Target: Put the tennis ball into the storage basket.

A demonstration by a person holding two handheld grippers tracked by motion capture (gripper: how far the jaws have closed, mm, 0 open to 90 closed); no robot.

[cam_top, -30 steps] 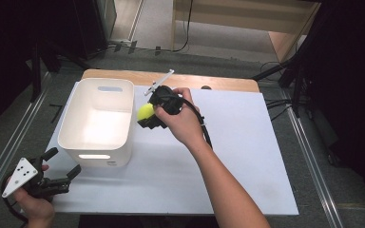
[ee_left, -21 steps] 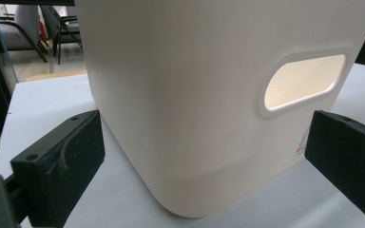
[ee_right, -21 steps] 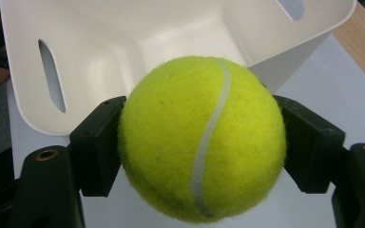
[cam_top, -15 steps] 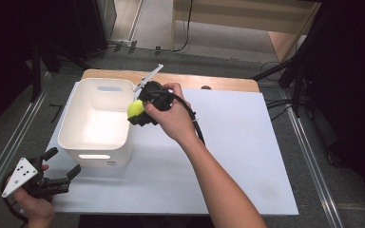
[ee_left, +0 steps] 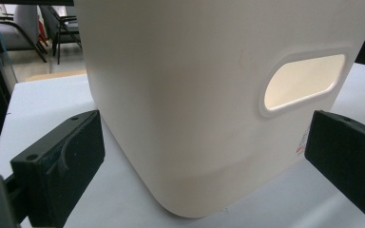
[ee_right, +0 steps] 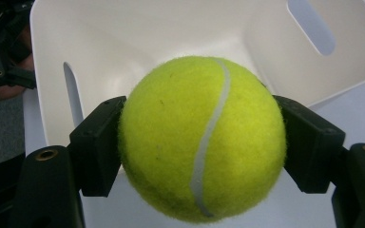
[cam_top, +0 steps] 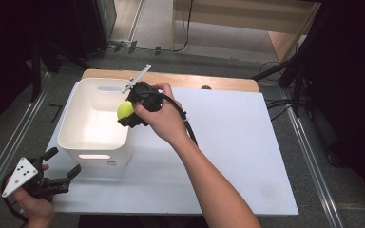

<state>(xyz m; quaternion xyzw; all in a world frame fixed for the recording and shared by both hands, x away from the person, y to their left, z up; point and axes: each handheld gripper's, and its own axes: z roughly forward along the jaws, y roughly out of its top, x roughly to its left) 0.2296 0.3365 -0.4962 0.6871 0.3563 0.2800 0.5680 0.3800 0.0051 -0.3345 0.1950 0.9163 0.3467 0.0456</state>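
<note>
A yellow-green tennis ball (cam_top: 124, 110) (ee_right: 202, 137) is clamped between the jaws of my right gripper (cam_top: 129, 114) (ee_right: 202, 142), held over the right rim of a white plastic bin (cam_top: 78, 137) (ee_right: 138, 33). The bin's inside looks bare in the right gripper view. My left gripper (cam_top: 62, 168) is open near the table's front left corner, a short way from the bin. In the left gripper view the bin's near wall (ee_left: 209, 95) with its handle slot stands between and beyond the spread jaws, untouched.
A white sheet (cam_top: 228, 142) covers the table, with a wooden strip (cam_top: 218, 83) along the far edge. Metal rails run down both sides of the table. A person's right forearm (cam_top: 209, 185) crosses the middle from the bottom.
My right gripper has carried the ball leftward, from beside the bin to over its right rim. The left gripper has stayed where it was.
</note>
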